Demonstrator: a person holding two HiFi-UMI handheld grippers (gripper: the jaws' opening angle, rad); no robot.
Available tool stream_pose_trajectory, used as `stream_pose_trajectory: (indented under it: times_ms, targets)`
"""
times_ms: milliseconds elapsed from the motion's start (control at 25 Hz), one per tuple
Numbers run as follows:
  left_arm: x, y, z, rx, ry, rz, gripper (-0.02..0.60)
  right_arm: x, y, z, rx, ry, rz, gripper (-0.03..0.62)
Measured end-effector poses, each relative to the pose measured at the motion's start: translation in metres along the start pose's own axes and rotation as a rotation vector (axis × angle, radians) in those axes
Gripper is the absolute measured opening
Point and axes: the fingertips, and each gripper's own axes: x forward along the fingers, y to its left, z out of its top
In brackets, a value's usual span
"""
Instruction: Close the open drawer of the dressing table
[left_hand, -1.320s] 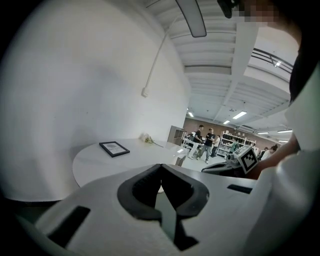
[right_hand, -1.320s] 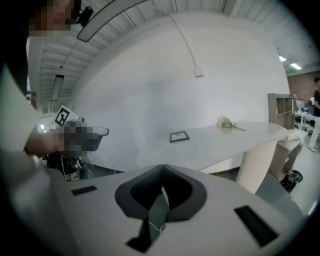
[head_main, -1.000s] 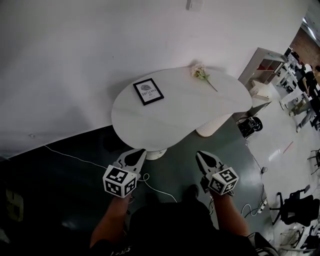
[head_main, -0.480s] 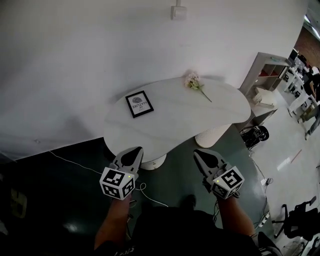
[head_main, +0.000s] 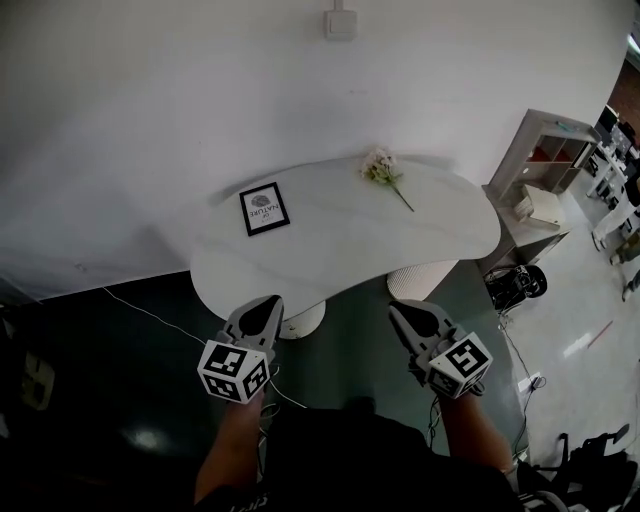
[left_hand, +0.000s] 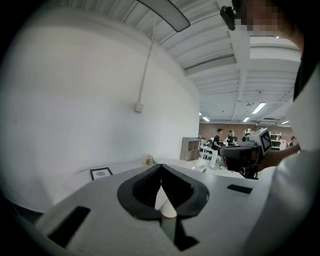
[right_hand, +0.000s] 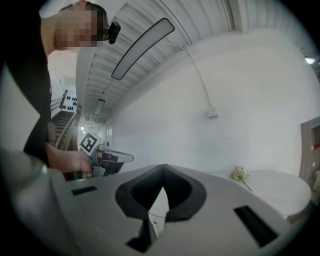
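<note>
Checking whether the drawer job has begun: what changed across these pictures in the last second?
Only the view shifted: the dressing table, framed picture and flower slid down-left in the head view, and the wall box came into sight. The left claw and right claw stayed shut and empty.

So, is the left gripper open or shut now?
Shut. In its own view the left gripper has its jaw tips touching, and nothing is held between them.

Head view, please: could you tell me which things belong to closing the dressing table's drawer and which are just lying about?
Job: dressing table, left gripper, right gripper; drawer not visible.
Lying about: framed picture, flower, floor cable, shelf unit.
</note>
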Motion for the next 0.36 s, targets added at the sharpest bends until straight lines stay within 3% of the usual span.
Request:
stream_pose_trajectory:
  times_ms: [360]
  targets:
    - [0.002, 0.007, 0.022, 0.018, -0.022, -0.016, 0.006, 0.013, 0.003, 0.019, -0.040, -0.021, -0.008, 0.003]
